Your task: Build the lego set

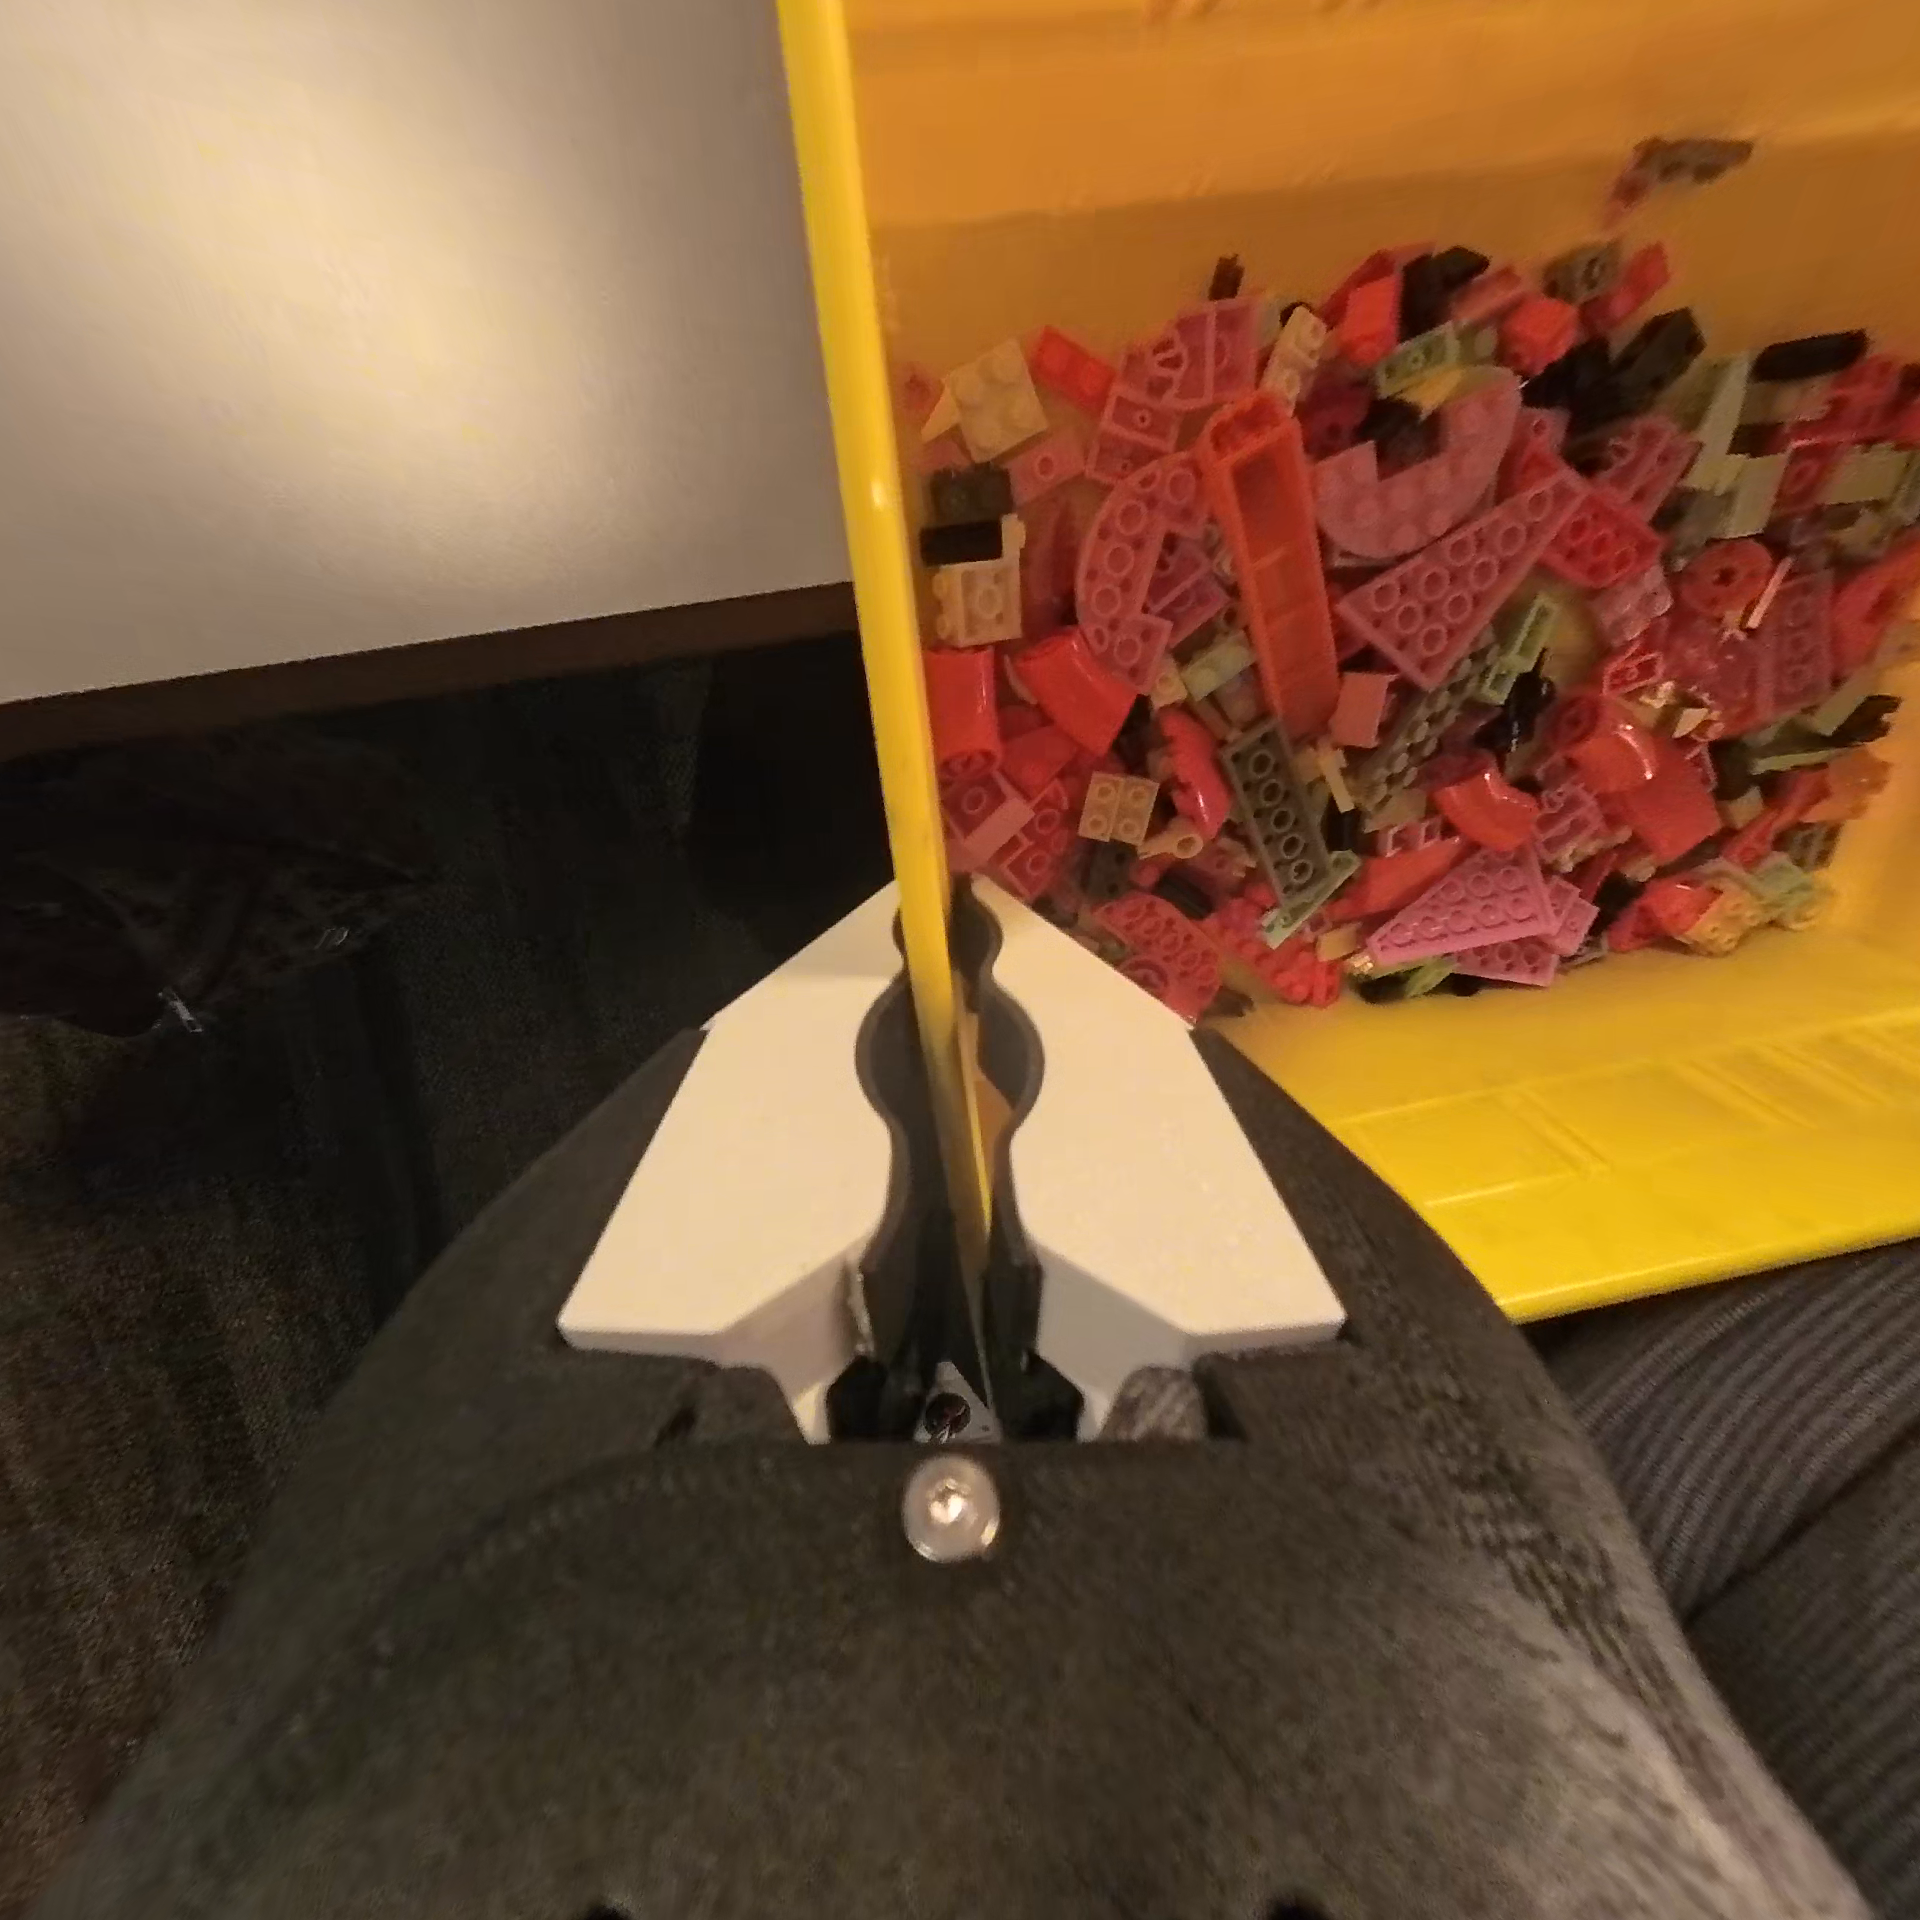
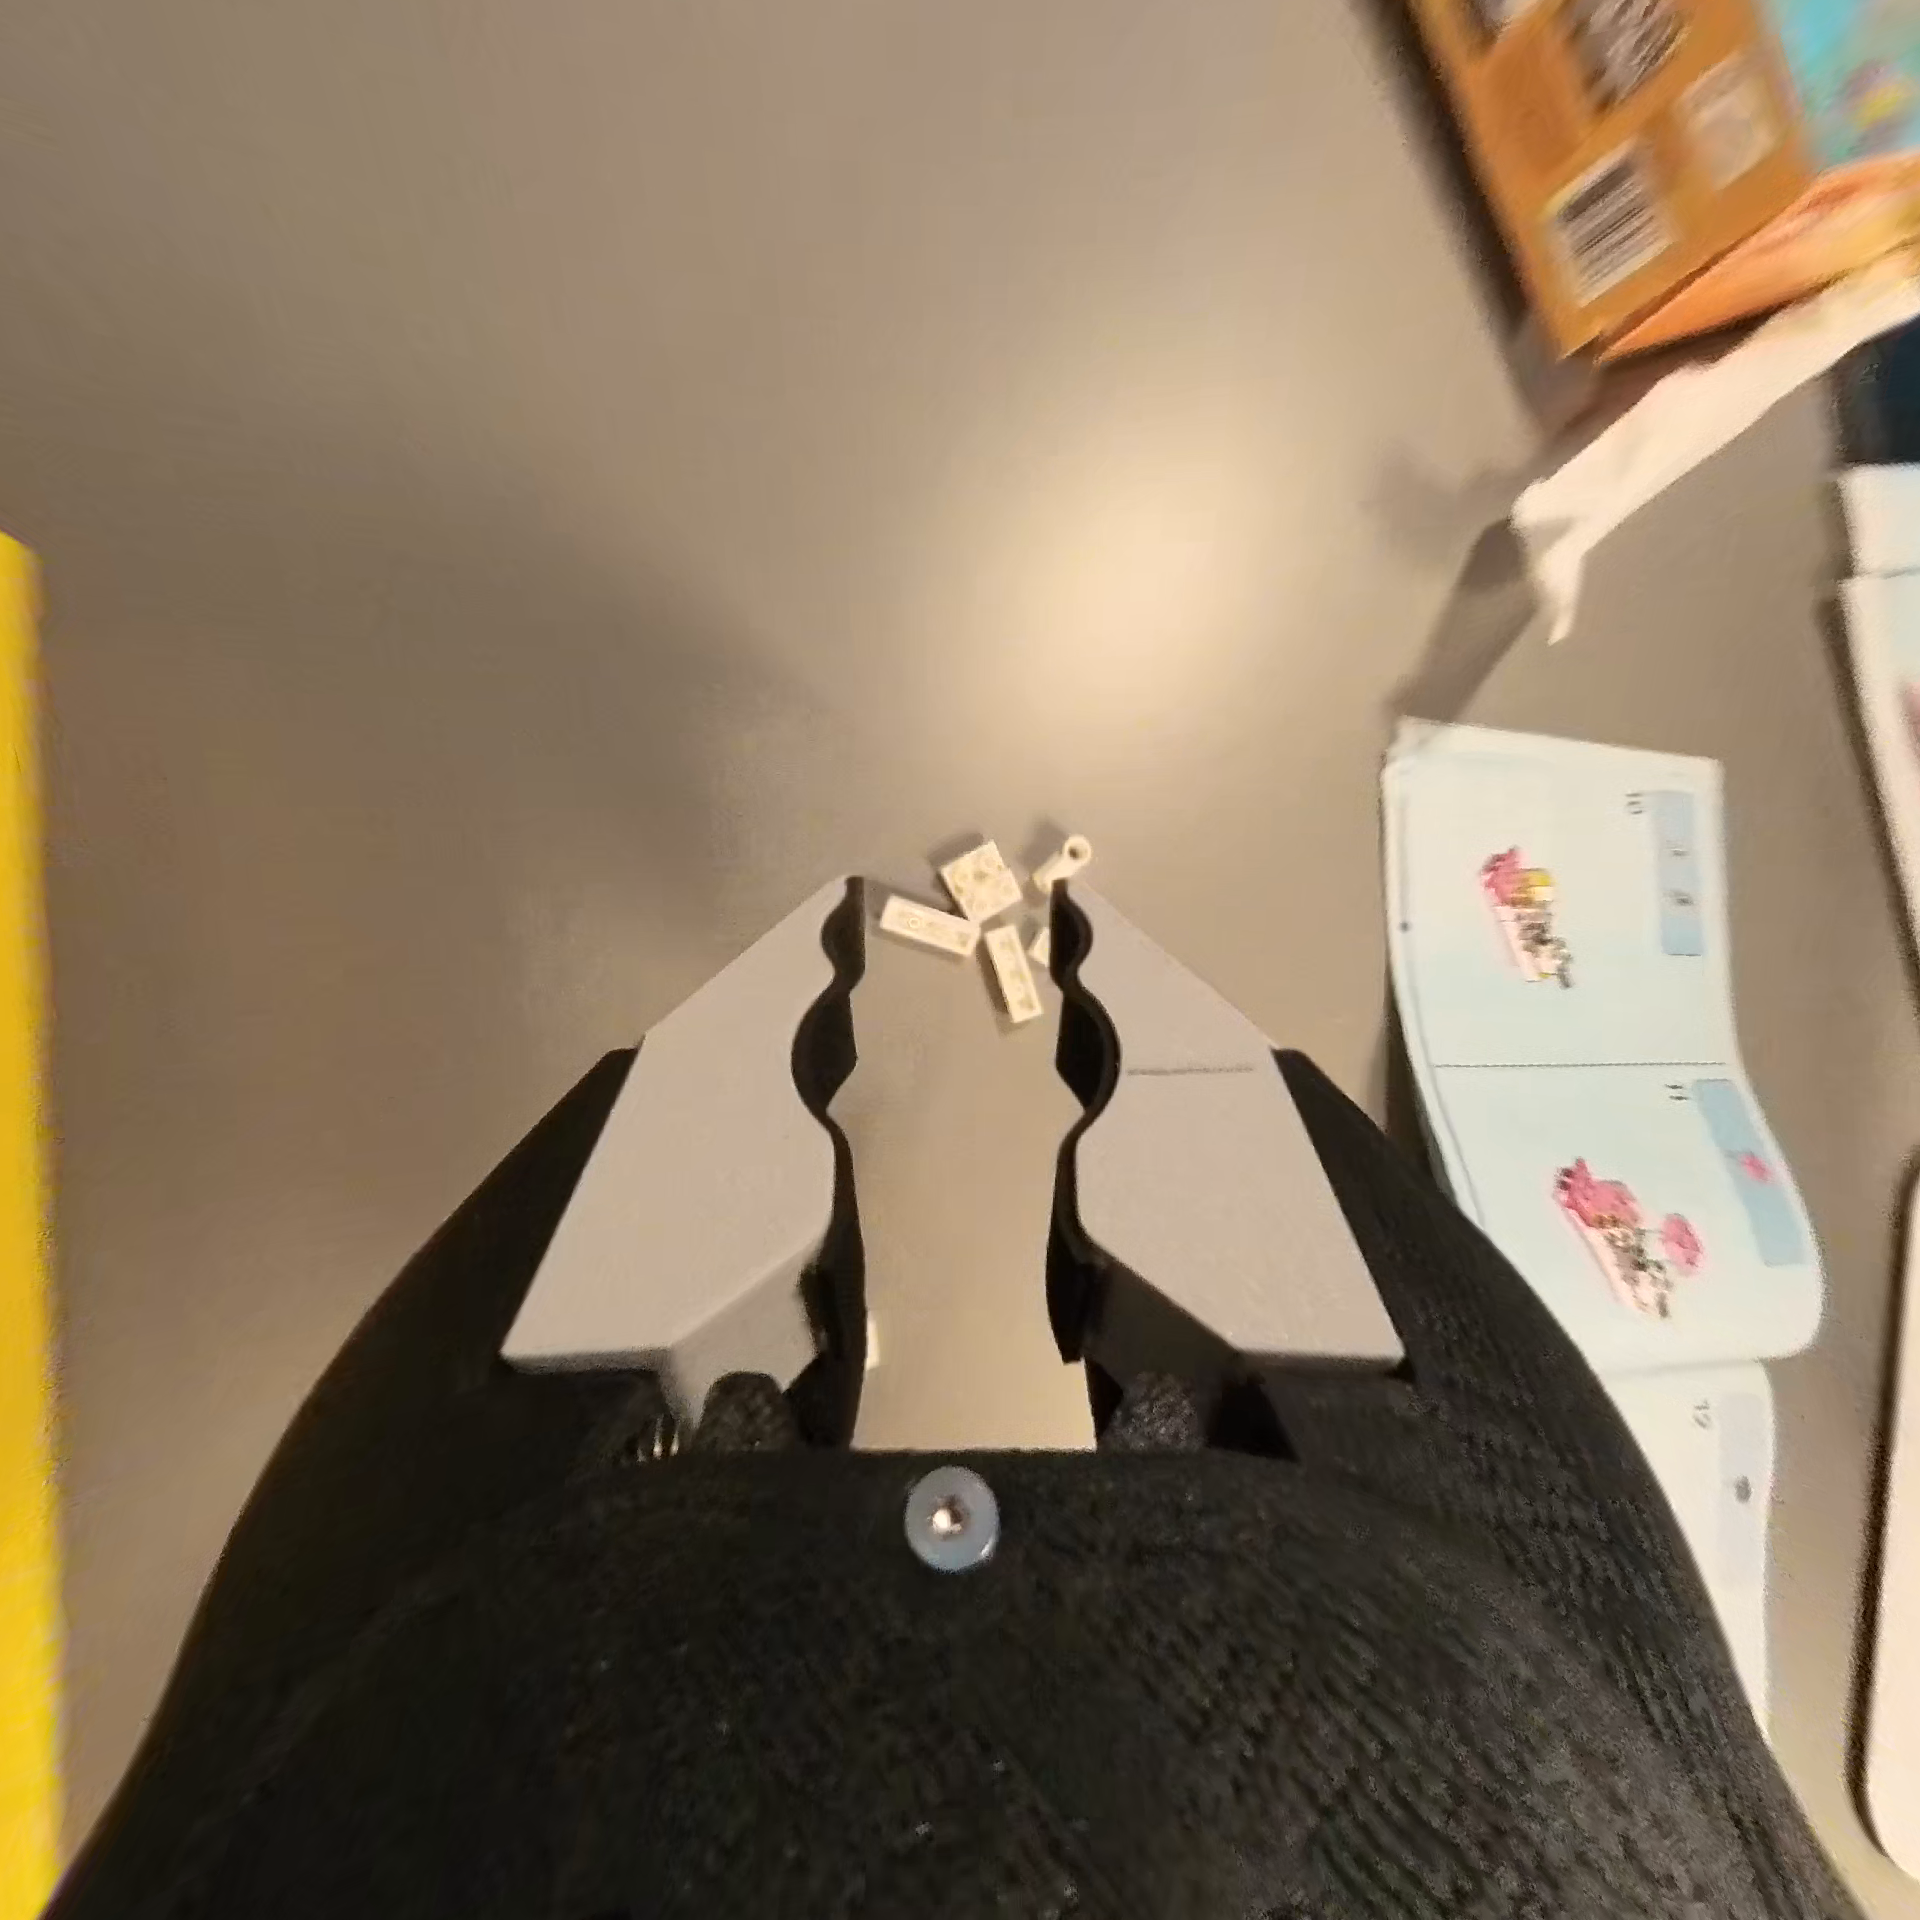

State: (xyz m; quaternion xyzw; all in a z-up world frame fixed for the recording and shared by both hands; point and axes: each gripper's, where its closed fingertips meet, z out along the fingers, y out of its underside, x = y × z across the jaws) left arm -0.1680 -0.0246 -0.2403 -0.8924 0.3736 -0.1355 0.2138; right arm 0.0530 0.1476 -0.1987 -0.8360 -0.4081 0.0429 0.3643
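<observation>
Left gripper (image 1: 951,914) pressed together on the thin wall of a yellow bin (image 1: 1558,1122), rim edge running up from between the pads toward 12 o'clock. Inside the bin, at 2 o'clock from the fingertips, a heap of toy bricks (image 1: 1382,665): pink, red, orange, black, pale green and tan plates and curved pieces, piled against the far side, with bare yellow floor at 4 o'clock. White tabletop (image 1: 364,364) at 10 o'clock with a dark edge, dark fabric at 8 o'clock, ribbed grey cloth (image 1: 1766,1507) at 4 o'clock. Right gripper (image 2: 956,894) spread, pads pressing on nothing, above a grey table (image 2: 623,468). Just past and between the fingertips, a small cluster of white bricks (image 2: 977,904) lying loose on the surface: a square plate, two narrow plates, a small round-ended piece at 1 o'clock, one more partly hidden by the right pad. At 3 o'clock, an open pale-blue instruction booklet (image 2: 1579,1039) with pink build pictures and step numbers, writing too blurred to read. At 1 o'clock, an orange box (image 2: 1621,156) bearing a barcode and blurred print, white paper (image 2: 1662,468) below it. Yellow strip of the bin (image 2: 21,1039) at 9 o'clock.
</observation>
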